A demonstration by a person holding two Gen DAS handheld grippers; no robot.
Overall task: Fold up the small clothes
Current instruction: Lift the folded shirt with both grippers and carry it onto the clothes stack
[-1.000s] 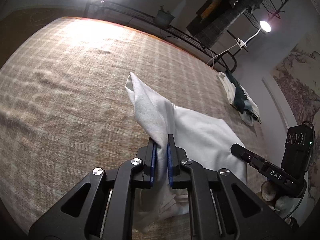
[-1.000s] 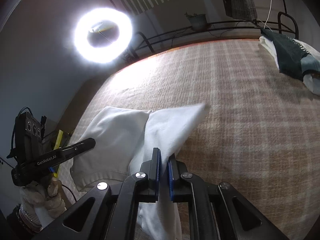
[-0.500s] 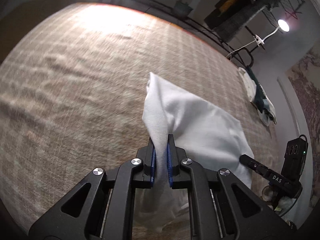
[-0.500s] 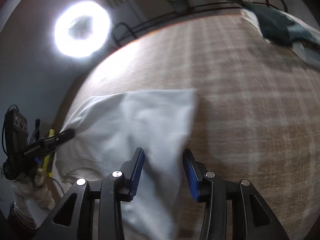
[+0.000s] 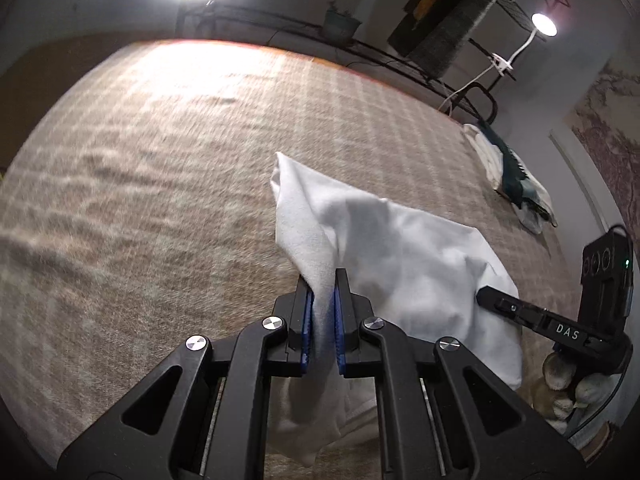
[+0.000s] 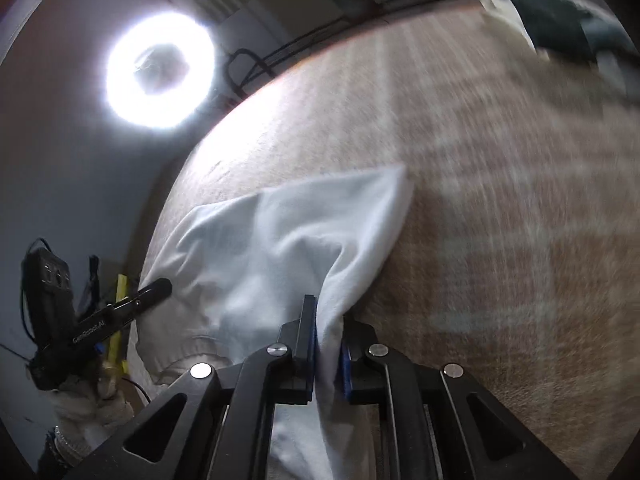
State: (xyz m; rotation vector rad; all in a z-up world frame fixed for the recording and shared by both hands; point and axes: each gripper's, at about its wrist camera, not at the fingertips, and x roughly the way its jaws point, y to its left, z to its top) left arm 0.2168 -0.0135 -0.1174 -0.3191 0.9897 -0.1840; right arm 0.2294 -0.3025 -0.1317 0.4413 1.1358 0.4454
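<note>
1. Right tongs [image 6: 328, 344]: half a second ago the jaws stood apart over the white garment [image 6: 280, 248]; now they are closing again, with a pinch of the cloth's right edge between the blue pads [image 6: 346, 364]. A regrasp: let go, shifted, taken up again.

2. Left tongs [image 5: 322, 312]: clenched on a ridge of the same garment, as in both earlier left-wrist views. Grip unchanged; the cloth rises from the pads toward 12 o'clock as a peaked fold.

3. Garment location: on the plaid-covered desk [image 5: 140, 200], near edge, strung between the two tongs. In the left wrist view it spreads from the pads toward 2 o'clock, where the right tongs enter at 3–4 o'clock. In the right wrist view it spreads toward 10 o'clock, and a ribbed hem shows at 8 o'clock, beside the gloved hand [image 6: 92, 404] that carries the left tongs.

4. Change in shape: a second ago the cloth stood in two separate humps; now it is one broader sheet with a pointed corner at 12–1 o'clock in the right wrist view.

5. Reading: both edges appear secured, so the fold proper looks ready to start. Whether the right pinch caught all layers cannot be told.

6. Pile of other clothes [image 5: 516, 184] lies well apart at the far side, untouched.
</note>
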